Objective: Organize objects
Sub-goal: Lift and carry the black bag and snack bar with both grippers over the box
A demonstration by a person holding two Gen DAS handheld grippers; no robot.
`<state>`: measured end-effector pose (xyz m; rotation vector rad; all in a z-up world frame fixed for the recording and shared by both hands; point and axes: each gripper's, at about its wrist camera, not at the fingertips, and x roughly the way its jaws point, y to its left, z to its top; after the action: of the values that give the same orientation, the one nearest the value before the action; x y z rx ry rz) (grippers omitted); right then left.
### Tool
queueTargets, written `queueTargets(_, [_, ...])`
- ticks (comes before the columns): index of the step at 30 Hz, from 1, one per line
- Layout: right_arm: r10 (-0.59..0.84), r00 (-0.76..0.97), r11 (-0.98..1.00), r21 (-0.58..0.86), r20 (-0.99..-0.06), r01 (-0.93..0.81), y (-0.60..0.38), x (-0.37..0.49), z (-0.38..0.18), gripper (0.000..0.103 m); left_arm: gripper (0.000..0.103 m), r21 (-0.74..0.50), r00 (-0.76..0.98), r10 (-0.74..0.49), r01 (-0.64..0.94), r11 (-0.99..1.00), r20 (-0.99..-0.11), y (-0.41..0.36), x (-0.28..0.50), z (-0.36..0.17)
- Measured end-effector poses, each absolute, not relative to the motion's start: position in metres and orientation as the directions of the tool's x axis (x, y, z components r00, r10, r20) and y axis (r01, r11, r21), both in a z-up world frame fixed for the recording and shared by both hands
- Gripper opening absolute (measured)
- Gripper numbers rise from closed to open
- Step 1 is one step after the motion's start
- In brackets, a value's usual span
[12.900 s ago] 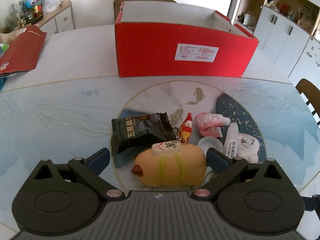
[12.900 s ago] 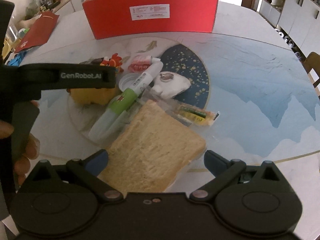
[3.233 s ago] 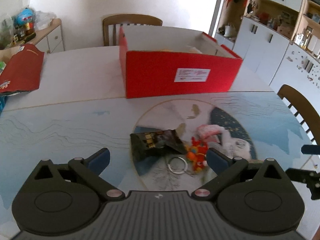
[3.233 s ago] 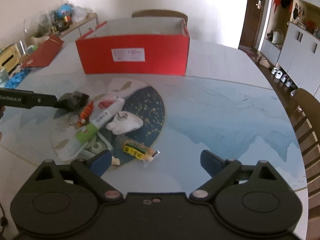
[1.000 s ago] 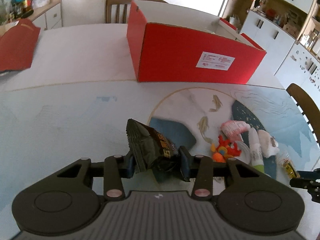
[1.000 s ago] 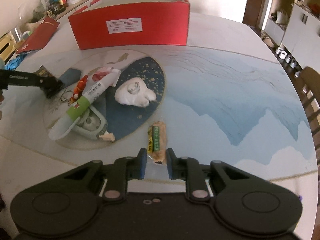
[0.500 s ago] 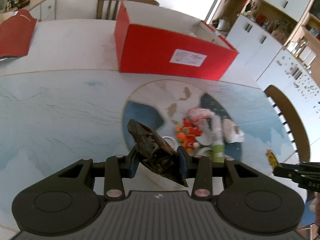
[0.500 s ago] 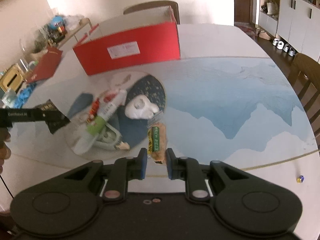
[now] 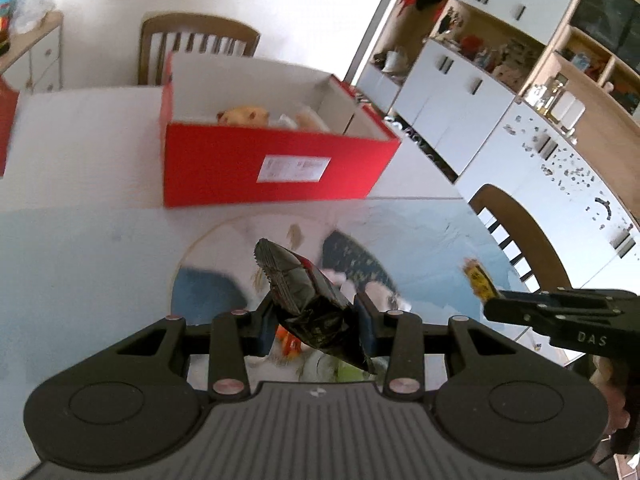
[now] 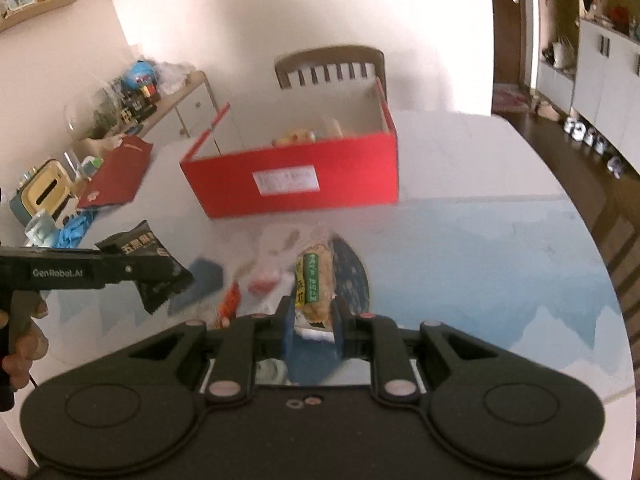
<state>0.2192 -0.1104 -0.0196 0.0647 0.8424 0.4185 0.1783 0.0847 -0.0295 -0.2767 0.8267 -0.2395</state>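
My left gripper (image 9: 314, 316) is shut on a black snack packet (image 9: 308, 296) and holds it in the air above the table; the packet also shows in the right wrist view (image 10: 154, 272). My right gripper (image 10: 311, 318) is shut on a small wrapped snack bar with a green label (image 10: 314, 280), also lifted; the bar also shows in the left wrist view (image 9: 478, 280). The open red box (image 9: 276, 164) stands at the far side of the table and holds a yellow plush toy (image 9: 242, 115) and other items. It also appears in the right wrist view (image 10: 296, 180).
Several small items stay on the round table's patterned middle (image 10: 256, 280), partly hidden and blurred. Wooden chairs stand behind the box (image 9: 200, 46) and at the right edge (image 9: 516, 228). A red bag (image 10: 116, 172) and clutter lie at the far left. White cabinets (image 9: 472, 96) line the right wall.
Both grippers have risen higher above the table with their loads, toward the red box. The box's inside has come into view.
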Motion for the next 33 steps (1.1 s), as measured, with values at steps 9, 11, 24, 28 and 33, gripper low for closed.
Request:
queueTargets(9, [0.420, 0.625, 0.902, 0.229, -0.657, -0.365, -0.085, 0.268, 0.015, 0.019, 0.039, -0.292, 0.699, -0.317, 0.160, 0.943, -0.640, 0.092, 0.215, 0.006])
queueTargets(11, [0.419, 0.633, 0.902, 0.219, -0.651, -0.372, -0.078, 0.278, 0.020, 0.019, 0.039, -0.281, 0.705, -0.318, 0.174, 0.944, -0.633, 0.093, 0.224, 0.012])
queueTargets(24, [0.388, 0.643, 0.905, 0.140, -0.660, -0.401, -0.030, 0.344, 0.025, 0.019, 0.039, -0.188, 0.721, -0.267, 0.190, 0.964, -0.640, 0.111, 0.301, 0.025])
queueTargets(28, [0.370, 0.643, 0.911, 0.127, -0.671, -0.391, -0.018, 0.366, 0.020, 0.019, 0.039, -0.174, 0.714, -0.244, 0.172, 0.970, -0.656, 0.119, 0.327, 0.021])
queueTargets(33, [0.354, 0.632, 0.916, 0.120, -0.690, -0.382, -0.007, 0.390, 0.010, 0.019, 0.039, -0.149, 0.695, -0.225, 0.169, 0.974, -0.682, 0.124, 0.359, 0.013])
